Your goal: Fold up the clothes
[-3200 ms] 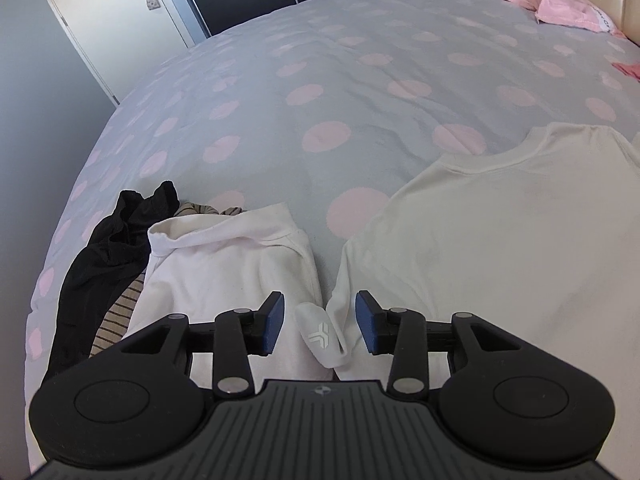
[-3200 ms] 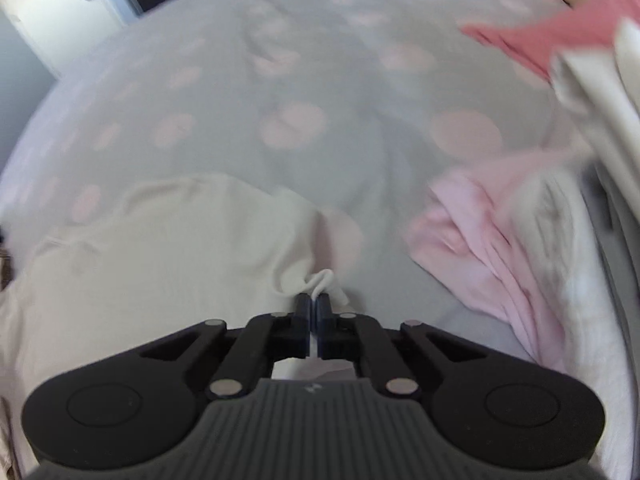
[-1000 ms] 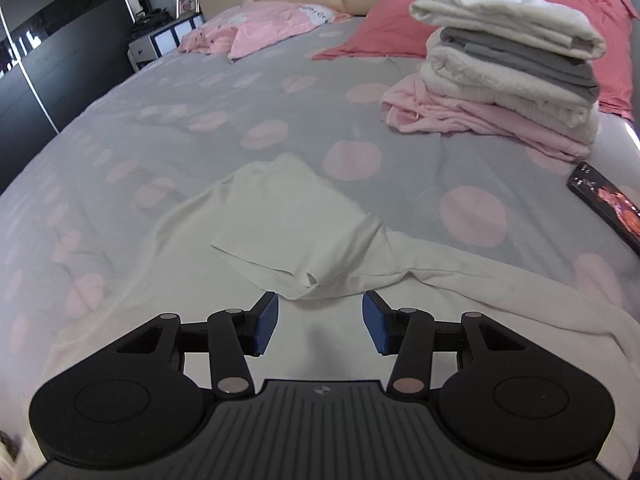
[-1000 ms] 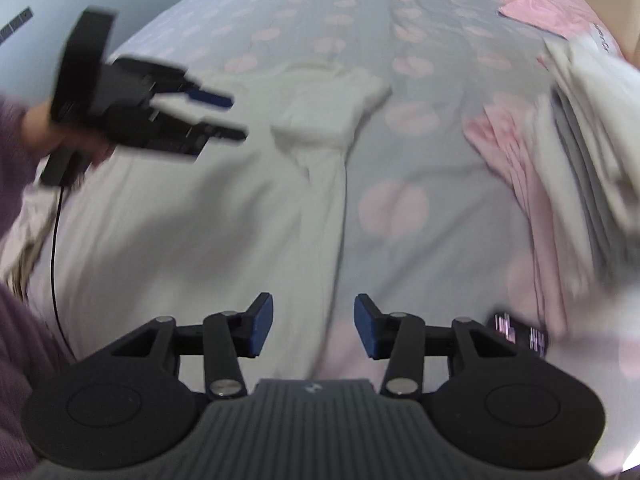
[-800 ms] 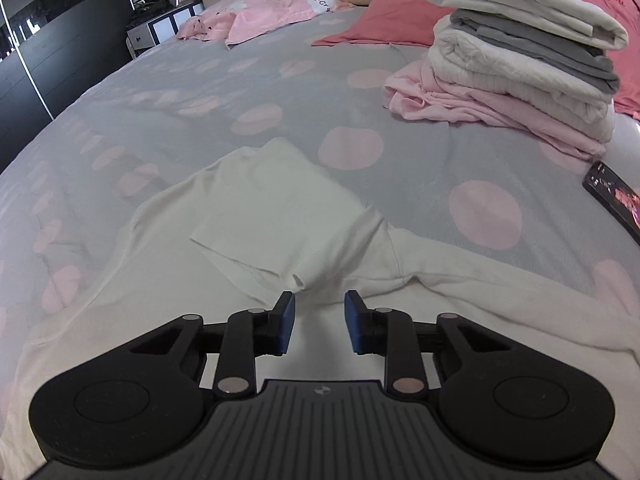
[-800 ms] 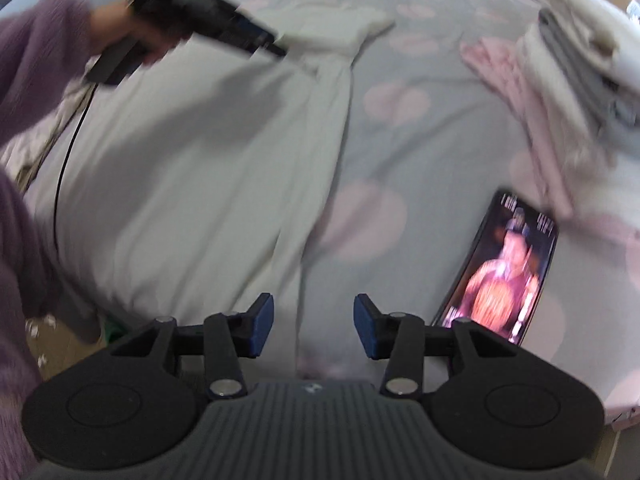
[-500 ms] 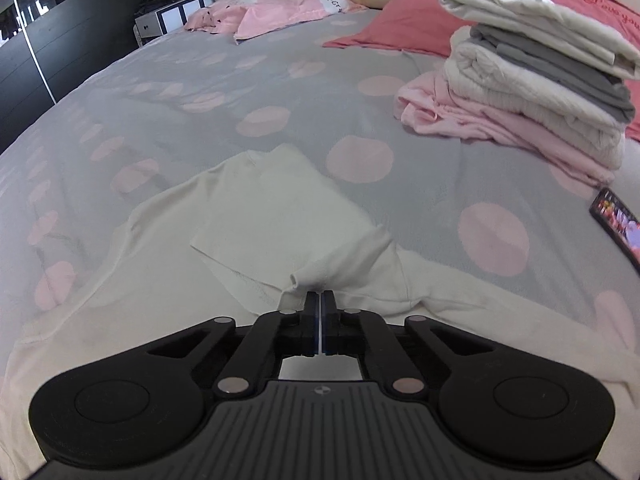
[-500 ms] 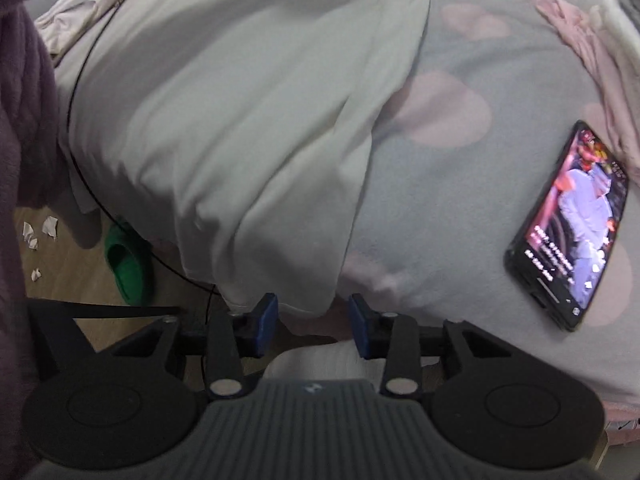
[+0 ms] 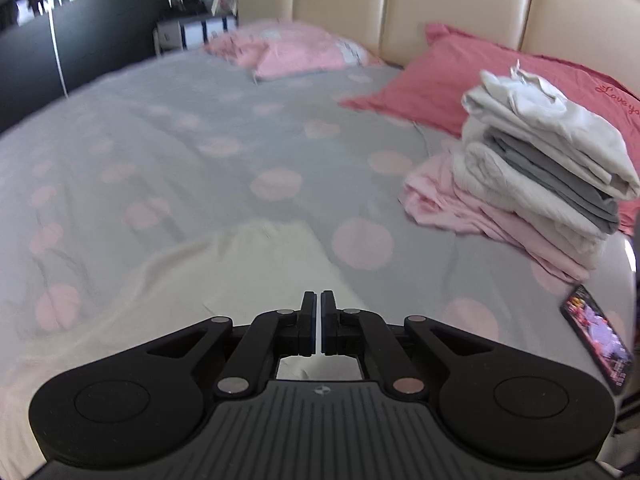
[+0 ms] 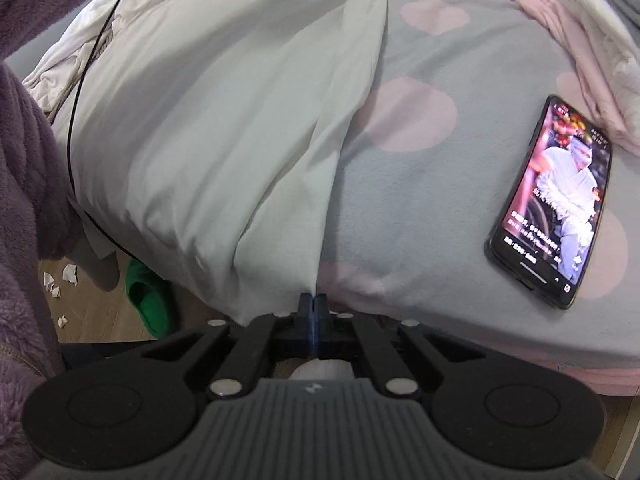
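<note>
The white T-shirt (image 10: 224, 120) lies spread on the polka-dot bed (image 10: 408, 200), filling the upper left and middle of the right wrist view, its lower edge draped over the bed's edge at bottom centre. We judge we are taking hold of 1 side to fold it inward. Our right tongs (image 10: 313, 300) have just been closing and now pinch the hem corner there. Our left tongs (image 9: 318, 300) are clenched too, with white cloth showing just under them at bottom centre of the left wrist view, so they seem to grip the shirt near its sleeve (image 9: 276, 264).

To do this well, we should lift both corners together, keep the edge between them taut, and lay it straight across the body so no crease bunches.

A phone (image 10: 554, 204) lies at the right, near the fold. A stack of folded clothes (image 9: 536, 176) sits at the upper right.
</note>
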The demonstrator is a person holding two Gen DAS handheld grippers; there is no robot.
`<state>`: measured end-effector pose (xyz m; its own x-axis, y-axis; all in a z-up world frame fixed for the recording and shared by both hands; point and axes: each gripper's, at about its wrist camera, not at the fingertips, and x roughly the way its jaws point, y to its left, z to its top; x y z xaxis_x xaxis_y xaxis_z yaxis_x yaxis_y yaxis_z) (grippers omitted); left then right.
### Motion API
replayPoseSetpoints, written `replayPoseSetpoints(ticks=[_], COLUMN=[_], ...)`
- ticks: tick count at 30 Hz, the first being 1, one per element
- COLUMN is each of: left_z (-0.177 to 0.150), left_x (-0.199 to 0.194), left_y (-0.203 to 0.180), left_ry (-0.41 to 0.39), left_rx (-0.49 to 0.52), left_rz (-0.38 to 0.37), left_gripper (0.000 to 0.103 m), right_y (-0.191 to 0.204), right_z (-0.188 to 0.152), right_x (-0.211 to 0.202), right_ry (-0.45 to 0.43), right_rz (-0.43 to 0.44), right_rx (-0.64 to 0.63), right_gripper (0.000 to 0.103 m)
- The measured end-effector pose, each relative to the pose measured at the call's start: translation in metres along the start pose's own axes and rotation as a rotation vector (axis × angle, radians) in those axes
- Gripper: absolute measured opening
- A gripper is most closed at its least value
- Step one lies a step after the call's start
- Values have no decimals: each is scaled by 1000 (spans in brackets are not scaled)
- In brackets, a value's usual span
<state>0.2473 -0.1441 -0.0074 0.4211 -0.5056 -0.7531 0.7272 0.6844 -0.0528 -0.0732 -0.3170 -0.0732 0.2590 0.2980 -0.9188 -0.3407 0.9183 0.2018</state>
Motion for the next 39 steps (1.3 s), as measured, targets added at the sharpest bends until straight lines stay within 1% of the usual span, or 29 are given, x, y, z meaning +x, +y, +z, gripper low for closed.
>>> replayPoseSetpoints(ticks=[1,2,3,5,6,7,10,11,12,13,14,15,17,19,20,21,23,24,25,28,30,32,35,37,39], left_z=[-2,-3,-4,-10,-14,-16,-24,-27,-29,-31,-32,-33,-29,-20,-16,-11,-1,3,7,11,8,2,-14,-24,-35], left_x=[2,3,5,10,12,16,28,32,35,37,39,41,36,27,20,14,2,-3,-8,-13,-12,-8,-4,-2,-2], left_y=[-1,-3,-4,-7,-8,-10,-11,-11,-11,-12,-14,-15,-16,-14,-13,-10,-5,-3,-2,4,10,19,38,47,55], left_ry=[11,21,32,63,84,108,159,170,178,179,180,176,135,79,47,15,-39,-59,-77,-89,-67,-37,15,41,55], left_rx=[8,20,29,37,45,58,83,83,85,98,110,118,104,68,47,17,-36,-48,-56,-64,-66,-76,-108,-126,-132], left_rz=[-2,-4,-9,-16,-12,-2,31,27,23,27,31,34,30,20,16,8,-3,6,16,53,88,127,179,199,207], left_gripper=[4,16,31,42,42,42,41,37,22,13,4,3,2,2,2,1,1,1,1,1,1,1,1,1,1], right_y=[-2,-3,-5,-7,-7,-8,-7,-7,-6,-6,-6,-7,-10,-14,-15,-16,-17,-16,-14,0,19,40,78,91,86], right_z=[-1,-1,-1,-4,-3,-3,-2,-3,-3,-3,-4,-5,-6,-5,-5,-4,-2,-2,-1,3,6,9,4,-3,-7], right_x=[0,2,1,2,3,4,7,8,10,11,12,14,17,17,16,15,12,10,6,-9,-22,-33,-37,-34,-31], right_ry=[4,9,15,19,19,19,12,9,9,14,20,26,36,27,20,10,-1,1,4,1,-33,-82,-104,-88,-67], right_rz=[0,1,2,2,4,5,2,-2,-5,-11,-17,-24,-27,-22,-13,7,45,49,50,66,97,185,279,270,225], right_rx=[0,0,-1,-7,-9,-11,-30,-40,-53,-63,-73,-82,-73,-63,-56,-47,-42,-45,-44,-50,-74,-81,-159,-213,-195], right_gripper=[1,1,1,1,2,5,7,10,15,30,38,38,37,37,34,30,9,5,3,2,2,3,13,22,23])
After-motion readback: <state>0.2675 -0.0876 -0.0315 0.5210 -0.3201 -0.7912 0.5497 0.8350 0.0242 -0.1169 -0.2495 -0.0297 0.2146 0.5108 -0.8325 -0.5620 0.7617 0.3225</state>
